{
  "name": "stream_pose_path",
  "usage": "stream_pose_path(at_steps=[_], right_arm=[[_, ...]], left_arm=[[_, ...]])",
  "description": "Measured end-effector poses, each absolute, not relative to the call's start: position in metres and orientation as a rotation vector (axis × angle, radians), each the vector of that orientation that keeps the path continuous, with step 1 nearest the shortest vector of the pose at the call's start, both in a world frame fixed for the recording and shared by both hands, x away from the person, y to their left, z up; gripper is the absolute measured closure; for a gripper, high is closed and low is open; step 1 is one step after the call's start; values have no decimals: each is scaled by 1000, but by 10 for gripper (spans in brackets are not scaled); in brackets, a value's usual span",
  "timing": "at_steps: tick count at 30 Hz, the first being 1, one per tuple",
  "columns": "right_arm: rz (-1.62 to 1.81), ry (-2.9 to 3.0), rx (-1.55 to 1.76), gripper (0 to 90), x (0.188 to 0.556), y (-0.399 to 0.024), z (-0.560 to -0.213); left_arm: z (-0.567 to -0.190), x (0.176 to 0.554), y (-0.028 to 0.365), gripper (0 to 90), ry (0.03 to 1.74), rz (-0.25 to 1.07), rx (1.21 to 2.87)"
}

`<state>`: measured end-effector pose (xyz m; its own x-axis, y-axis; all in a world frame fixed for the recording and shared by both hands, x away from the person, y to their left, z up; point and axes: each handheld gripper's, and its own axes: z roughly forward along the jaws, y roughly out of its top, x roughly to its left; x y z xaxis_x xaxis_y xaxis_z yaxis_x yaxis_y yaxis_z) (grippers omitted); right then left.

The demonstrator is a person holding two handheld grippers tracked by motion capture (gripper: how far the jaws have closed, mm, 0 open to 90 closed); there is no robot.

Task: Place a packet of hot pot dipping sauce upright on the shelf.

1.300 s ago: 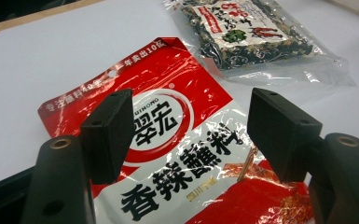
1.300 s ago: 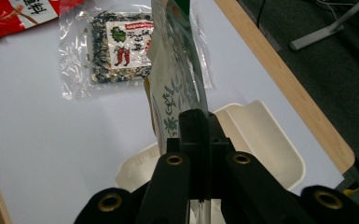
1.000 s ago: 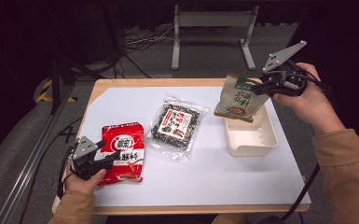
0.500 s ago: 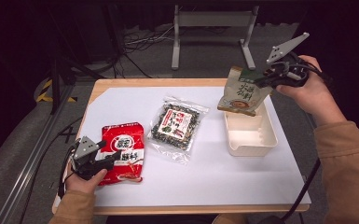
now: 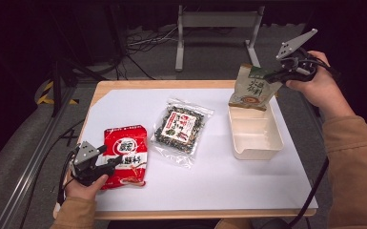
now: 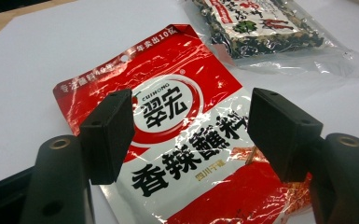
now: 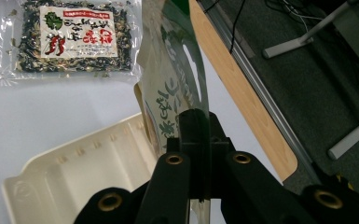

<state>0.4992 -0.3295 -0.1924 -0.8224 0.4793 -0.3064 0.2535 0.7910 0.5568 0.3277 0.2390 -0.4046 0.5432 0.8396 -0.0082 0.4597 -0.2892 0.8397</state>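
My right gripper (image 5: 270,75) is shut on the top edge of a beige-and-green pouch (image 5: 251,88), which hangs over the far end of a cream tray (image 5: 262,144). In the right gripper view the pouch (image 7: 175,88) is pinched between the black jaws of that gripper (image 7: 199,130), above the tray (image 7: 74,172). A red seasoning packet (image 5: 125,155) lies flat at the front left. My left gripper (image 5: 116,161) rests low over it, open. In the left gripper view its pads (image 6: 109,133) stand apart on either side of the red packet (image 6: 182,135).
A clear bag of dark dried mix (image 5: 182,129) lies in the middle of the white sheet (image 5: 229,186). The wooden table edge (image 5: 171,85) runs along the back. A metal stand (image 5: 214,28) and cables lie on the floor beyond.
The right gripper has carried the pouch up and toward the far right, away from the tray's middle. The left gripper has stayed over the red packet.
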Motion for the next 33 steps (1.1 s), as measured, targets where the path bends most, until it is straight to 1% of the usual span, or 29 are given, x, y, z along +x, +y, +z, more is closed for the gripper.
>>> stream_pose_path(at_steps=[7,20,33], right_arm=[[718,2555,522,895,514,-333,-204],[708,2541,523,895,536,-342,-216],[678,2541,525,894,544,-346,-229]], left_arm=[[-406,323,245,322,1080,572,1924],[-408,315,252,321,1114,586,1911],[-408,315,253,321,1116,581,1918]])
